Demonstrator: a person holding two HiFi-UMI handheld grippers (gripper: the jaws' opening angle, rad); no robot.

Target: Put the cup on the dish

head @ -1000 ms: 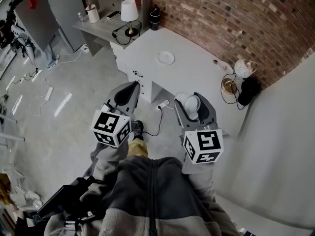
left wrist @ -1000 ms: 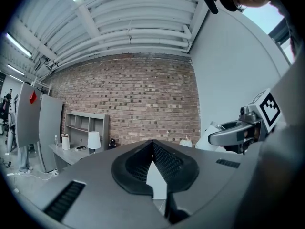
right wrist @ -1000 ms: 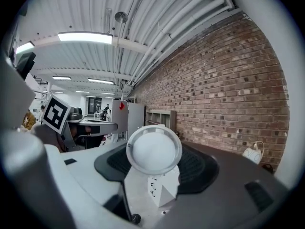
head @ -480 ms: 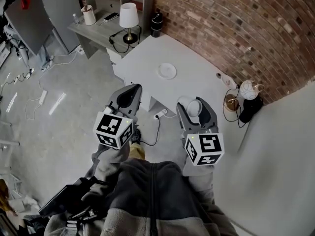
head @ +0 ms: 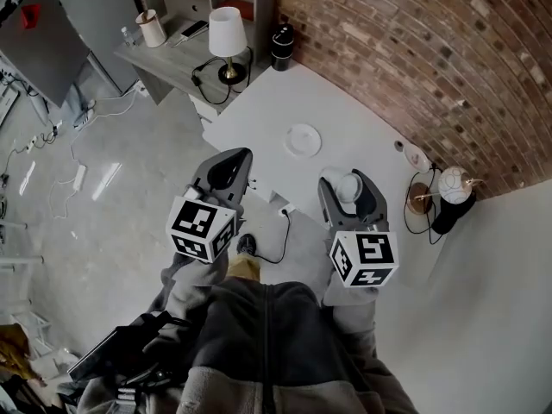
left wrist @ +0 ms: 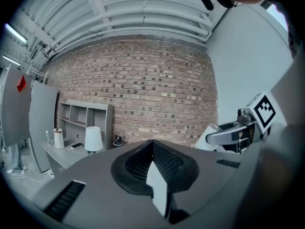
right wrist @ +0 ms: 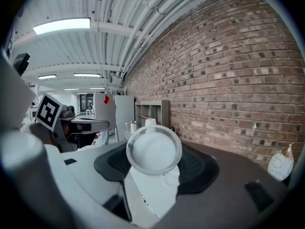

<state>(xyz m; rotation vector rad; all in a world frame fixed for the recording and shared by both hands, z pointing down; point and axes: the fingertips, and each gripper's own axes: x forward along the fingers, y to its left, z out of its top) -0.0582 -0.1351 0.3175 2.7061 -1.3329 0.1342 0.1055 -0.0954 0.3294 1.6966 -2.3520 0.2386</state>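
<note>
A small white dish lies on the white table by the brick wall. My right gripper is shut on a white cup, held in front of the table's near edge, short of the dish. In the right gripper view the cup fills the space between the jaws, its round end toward the camera. My left gripper hangs over the floor to the left of the table, jaws shut with nothing in them. The left gripper view shows its jaws meeting, with the cup at the right.
A grey desk with a white lamp stands at the back left, a black container beside it. A globe lamp and cables sit at the table's right end. A power strip with a cable lies on the floor.
Both grippers and the person have come closer to the table; the dish now lies nearer the grippers. The cup stays in the right gripper.
</note>
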